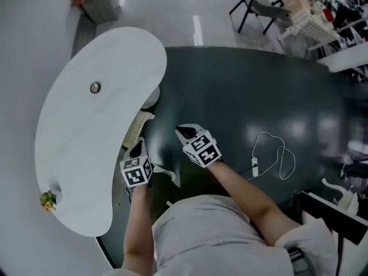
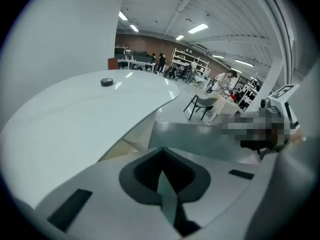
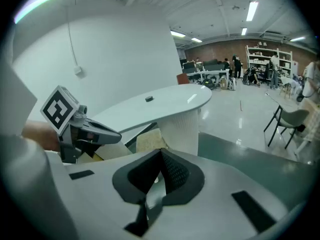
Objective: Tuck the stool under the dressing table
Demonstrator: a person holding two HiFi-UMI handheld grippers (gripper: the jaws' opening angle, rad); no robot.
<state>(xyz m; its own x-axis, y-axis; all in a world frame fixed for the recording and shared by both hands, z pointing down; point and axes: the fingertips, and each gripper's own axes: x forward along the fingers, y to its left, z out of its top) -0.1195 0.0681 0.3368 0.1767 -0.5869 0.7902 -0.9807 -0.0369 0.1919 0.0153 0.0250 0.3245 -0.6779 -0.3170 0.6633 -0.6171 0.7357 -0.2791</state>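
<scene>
The left gripper (image 1: pixel 138 147) and right gripper (image 1: pixel 185 132) each have their jaws pressed together on nothing, above a dark, glossy oval mat (image 1: pixel 241 91). The beige, grainy-surfaced stool (image 1: pixel 137 128) sits under the concave edge of the smooth white kidney-shaped table (image 1: pixel 86 142). The right gripper view alone shows the ribbing on the white pedestal (image 3: pixel 182 126) beside it. The head view alone shows a looped white cable (image 1: pixel 273 154) near the mat's right edge.
</scene>
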